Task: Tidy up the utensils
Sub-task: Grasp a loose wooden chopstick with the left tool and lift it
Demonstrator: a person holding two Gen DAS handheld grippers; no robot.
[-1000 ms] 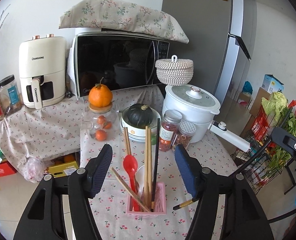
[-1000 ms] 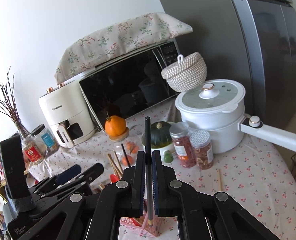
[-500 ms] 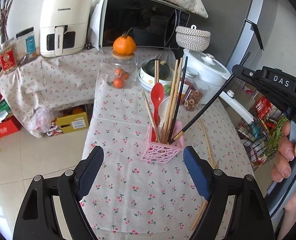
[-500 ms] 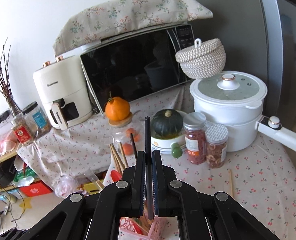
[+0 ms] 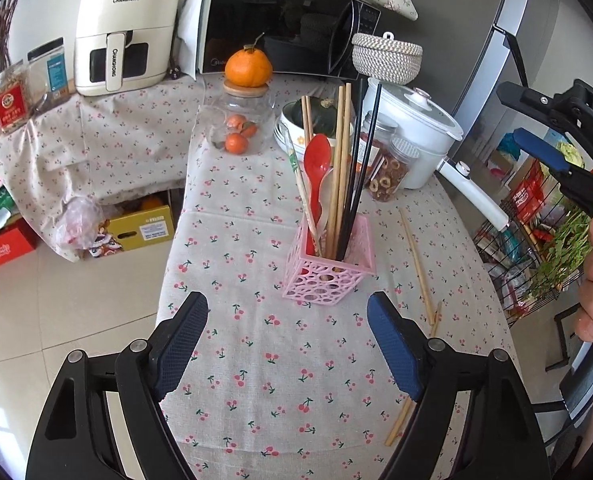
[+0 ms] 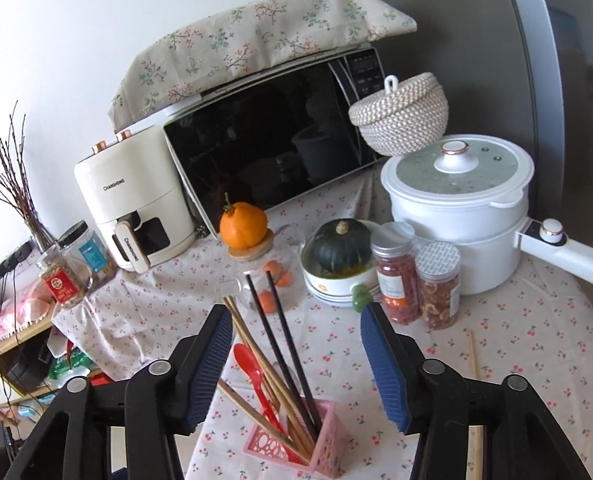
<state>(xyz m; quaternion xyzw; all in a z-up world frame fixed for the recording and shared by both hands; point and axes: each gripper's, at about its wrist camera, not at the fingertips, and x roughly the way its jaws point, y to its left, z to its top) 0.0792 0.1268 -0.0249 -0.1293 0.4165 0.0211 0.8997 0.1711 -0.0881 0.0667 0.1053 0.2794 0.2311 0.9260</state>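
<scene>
A pink perforated holder [image 5: 328, 276] stands on the cherry-print tablecloth [image 5: 280, 360]. It holds wooden chopsticks [image 5: 342, 152], two black chopsticks [image 5: 362, 148], a red spoon [image 5: 316, 160] and a white spoon. My left gripper [image 5: 286, 308] is open and empty, a short way in front of the holder. My right gripper [image 6: 296, 316] hovers over the holder [image 6: 296, 446]; its jaws are opening, and the black chopsticks [image 6: 280, 344] rise between them untouched. Two loose wooden chopsticks [image 5: 416, 264] lie right of the holder. The right gripper [image 5: 512, 114] shows at the left wrist view's right edge.
Behind the holder stand a glass jar [image 5: 238, 128] topped with an orange, a bowl with a squash [image 6: 340, 256], two snack jars [image 6: 416, 280] and a white pot [image 6: 460, 204] with a long handle. A microwave [image 6: 272, 148] and air fryer [image 6: 136, 200] are further back. A wire rack [image 5: 536, 240] is off the table's right.
The right gripper was shut on a black chopstick; its jaws have parted and the chopstick now stands in the holder. The left gripper pulled back from the holder and tilted downward.
</scene>
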